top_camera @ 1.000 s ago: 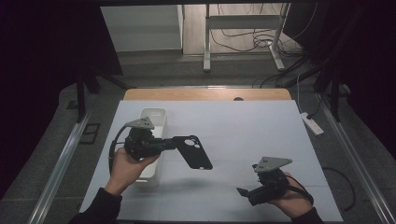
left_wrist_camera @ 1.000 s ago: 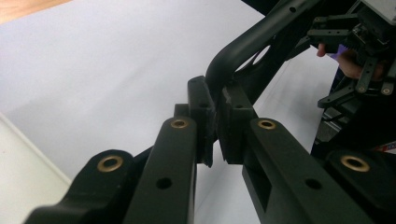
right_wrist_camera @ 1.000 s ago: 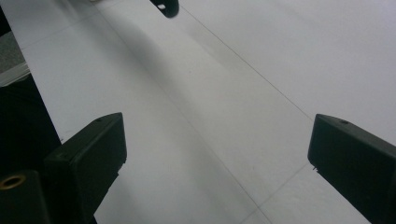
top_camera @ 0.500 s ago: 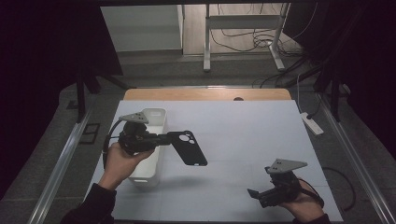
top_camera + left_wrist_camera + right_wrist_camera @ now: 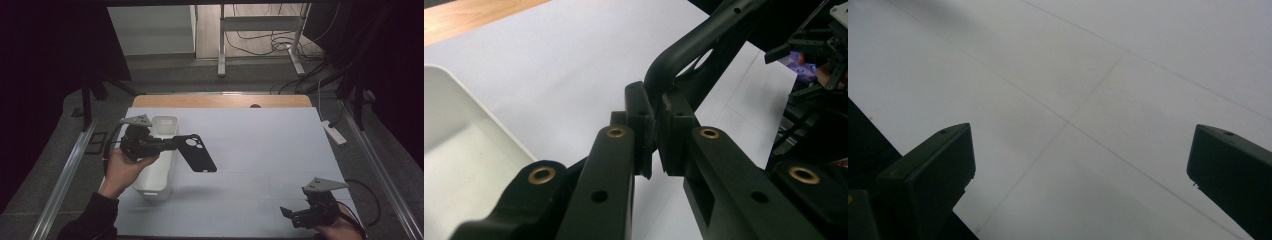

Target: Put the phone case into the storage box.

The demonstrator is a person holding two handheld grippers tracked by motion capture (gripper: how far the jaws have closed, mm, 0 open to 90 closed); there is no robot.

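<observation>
A black phone case (image 5: 196, 153) with a round camera hole hangs in the air above the white table, beside a white bin (image 5: 156, 165). My left gripper (image 5: 172, 144) is shut on the case's near edge, over the bin's right rim. In the left gripper view both jaws pinch the black phone case (image 5: 694, 45) rim, at the left gripper (image 5: 655, 135) tips. My right gripper (image 5: 286, 214) stands open and low at the table's front right corner. In the right gripper view the right gripper (image 5: 1080, 160) has its jaws wide apart over bare white table, nothing between them.
The white bin's inside (image 5: 459, 165) looks bare where it shows. A white power strip (image 5: 334, 132) lies at the table's right edge. A wooden strip (image 5: 220, 101) runs along the far edge. Metal rails (image 5: 65, 180) flank both sides.
My left gripper has lifted the phone case up and to the left, toward the bin. My right gripper has drawn back toward the front right corner of the table.
</observation>
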